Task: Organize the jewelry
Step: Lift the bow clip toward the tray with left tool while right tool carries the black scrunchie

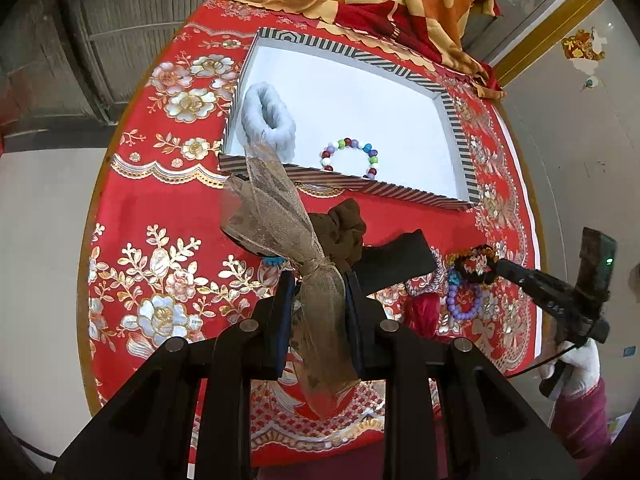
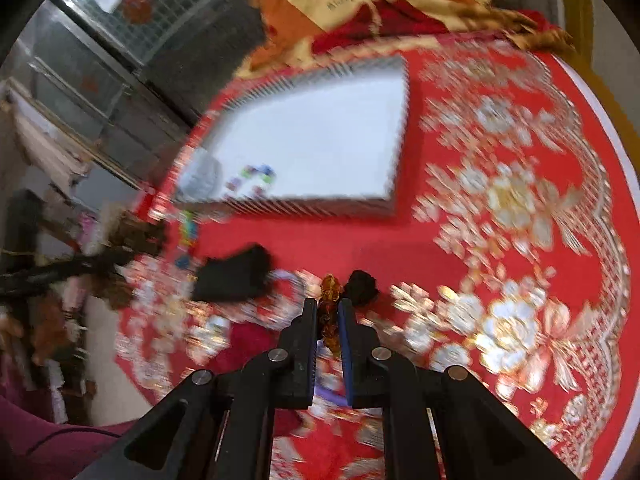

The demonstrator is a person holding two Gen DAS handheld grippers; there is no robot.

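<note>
The left gripper [image 1: 318,300] pinches a sheer brown ribbon scrunchie [image 1: 276,216] at its knot. The fabric fans upward toward the centre of the left view, overlapping the near wall of the striped tray [image 1: 452,120]; judged, it is held raised to clear that wall on the way in.

The right gripper [image 2: 329,320] is pressed together on an amber bead bracelet [image 2: 330,308] at lower centre of the right view. That view is blurred, so whether the bracelet is off the cloth cannot be told. A black tuft [image 2: 362,282] lies just beside it.

Tray contents, counted: two. One pale blue fluffy scrunchie [image 1: 269,120] leans on the left wall; one multicoloured bead bracelet [image 1: 351,156] lies against the near wall. Both sit to one side, presumably leaving the white floor for further pieces.

On the red tablecloth [image 1: 160,216], lower right of the left view: one purple bead bracelet [image 1: 464,300], one dark brown scrunchie [image 1: 340,224], one black flat item [image 1: 396,260], one red tassel-like piece [image 1: 420,312]. The heap overlaps; further items cannot be counted.
</note>
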